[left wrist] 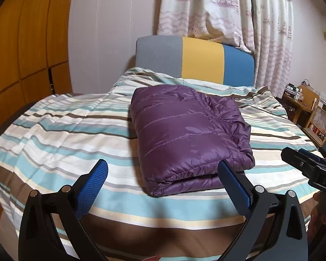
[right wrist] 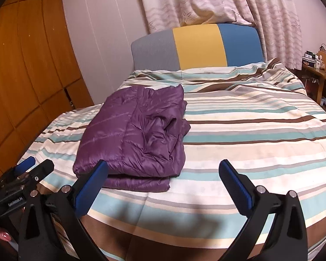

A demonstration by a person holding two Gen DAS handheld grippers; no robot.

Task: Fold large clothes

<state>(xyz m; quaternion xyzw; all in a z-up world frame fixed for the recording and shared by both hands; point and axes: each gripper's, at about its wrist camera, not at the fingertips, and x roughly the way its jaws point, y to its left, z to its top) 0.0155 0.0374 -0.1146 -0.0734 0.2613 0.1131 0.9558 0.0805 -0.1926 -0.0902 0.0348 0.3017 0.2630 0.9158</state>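
A purple quilted puffer jacket [left wrist: 189, 134] lies folded into a thick rectangle on the striped bed cover [left wrist: 60, 130]. In the right wrist view the jacket [right wrist: 137, 139] sits left of centre, with a loose crumpled layer on top. My left gripper [left wrist: 163, 169] is open and empty, just in front of the jacket's near edge. My right gripper [right wrist: 163, 169] is open and empty over the cover [right wrist: 260, 130], to the right of the jacket. The right gripper shows at the right edge of the left wrist view [left wrist: 304, 163]. The left gripper shows at the lower left of the right wrist view [right wrist: 30, 169].
A grey, yellow and blue headboard [left wrist: 195, 61] stands at the far end under patterned curtains [left wrist: 223, 8]. A wooden wardrobe [left wrist: 21, 43] fills the left side. A small wooden table with clutter [left wrist: 304, 102] and a chair [left wrist: 321, 121] stand to the right of the bed.
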